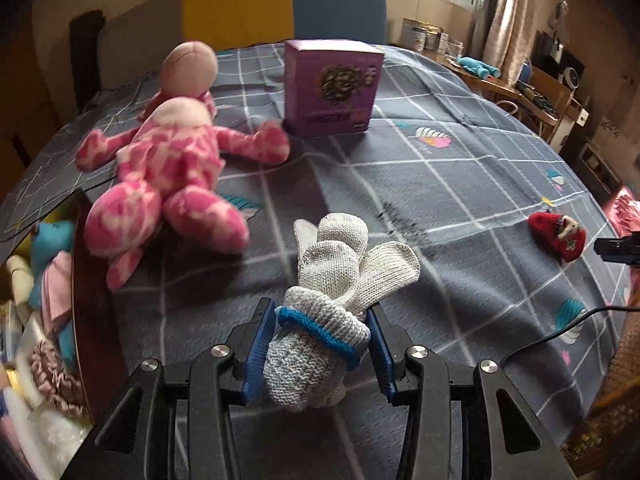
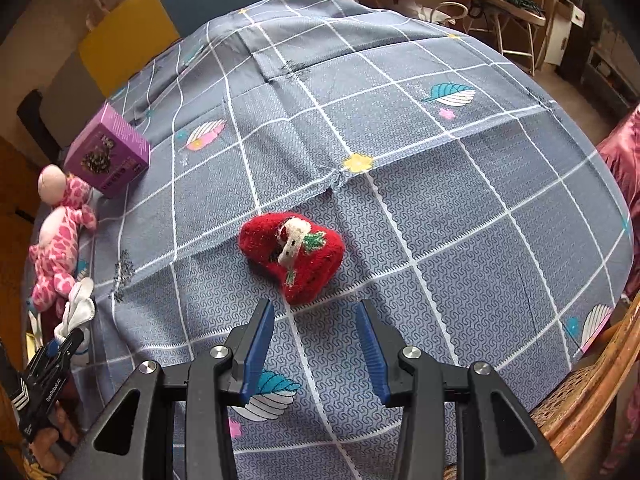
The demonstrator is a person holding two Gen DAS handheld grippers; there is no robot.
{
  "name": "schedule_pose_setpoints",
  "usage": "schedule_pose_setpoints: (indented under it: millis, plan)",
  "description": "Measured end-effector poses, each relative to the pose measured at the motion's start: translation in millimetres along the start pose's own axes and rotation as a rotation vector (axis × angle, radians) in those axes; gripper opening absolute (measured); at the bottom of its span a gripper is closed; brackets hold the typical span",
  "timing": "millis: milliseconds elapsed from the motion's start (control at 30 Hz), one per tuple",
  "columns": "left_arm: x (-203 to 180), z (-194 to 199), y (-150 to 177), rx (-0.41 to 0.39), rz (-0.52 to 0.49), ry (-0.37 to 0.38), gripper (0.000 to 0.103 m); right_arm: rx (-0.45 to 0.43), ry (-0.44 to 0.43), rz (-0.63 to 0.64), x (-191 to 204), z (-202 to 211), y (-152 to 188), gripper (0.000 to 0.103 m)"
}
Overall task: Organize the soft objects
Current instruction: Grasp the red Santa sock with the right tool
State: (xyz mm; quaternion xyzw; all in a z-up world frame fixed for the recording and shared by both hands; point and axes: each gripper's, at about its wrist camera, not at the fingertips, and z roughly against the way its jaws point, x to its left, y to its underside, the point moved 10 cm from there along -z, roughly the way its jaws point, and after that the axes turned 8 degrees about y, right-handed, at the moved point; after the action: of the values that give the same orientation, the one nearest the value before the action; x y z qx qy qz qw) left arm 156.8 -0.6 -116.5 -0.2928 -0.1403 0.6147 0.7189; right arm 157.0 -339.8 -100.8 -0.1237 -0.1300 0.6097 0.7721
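Note:
My left gripper (image 1: 320, 312) is shut on a rolled pair of grey knit gloves (image 1: 336, 280) with a blue cuff band, held just above the checked cloth; it also shows at the left edge of the right wrist view (image 2: 76, 312). A pink spotted plush toy (image 1: 168, 176) lies to the left of the gloves, also in the right wrist view (image 2: 60, 236). My right gripper (image 2: 316, 308) is open and empty, just short of a red knitted sock bundle (image 2: 296, 254), which also shows in the left wrist view (image 1: 558, 234).
A purple box (image 1: 330, 86) stands at the back of the grey checked table cloth (image 2: 440, 200). A dark-walled bin (image 1: 94, 320) holding several soft items sits at the left edge. A yellow and blue chair (image 1: 280, 4) is behind the table. A black cable (image 1: 560, 328) lies at right.

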Motion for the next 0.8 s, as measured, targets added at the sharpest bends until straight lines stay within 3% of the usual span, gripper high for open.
schedule_pose_setpoints:
  millis: [100,267,500,700,733,767,800]
  plan:
    - [12.6,-7.1,21.9,0.022,0.029,-0.008,0.048,0.015,0.027,0.093,11.7,-3.4,-0.4,0.043]
    - [9.8,-14.5,27.3,0.013,0.011,0.008,0.051,0.018,0.078,0.280,39.8,-11.6,-16.4,0.043]
    - [13.9,-16.0,26.6,0.008,0.058,0.053,0.053,0.095,0.232,0.503,53.3,-48.6,-33.0,0.055]
    - [13.2,-17.2,28.2,0.002,0.044,0.049,0.055,0.096,0.311,0.525,45.9,-65.8,-40.8,0.058]
    - [13.2,-17.4,28.2,-0.002,0.046,0.048,0.055,0.093,0.318,0.516,43.1,-67.3,-41.6,0.052]
    - [13.4,-17.5,28.2,-0.003,0.046,0.048,0.055,0.093,0.324,0.506,40.5,-68.2,-42.0,0.030]
    - [13.5,-17.6,28.1,-0.005,0.046,0.048,0.055,0.085,0.329,0.495,38.2,-67.2,-44.0,0.025]
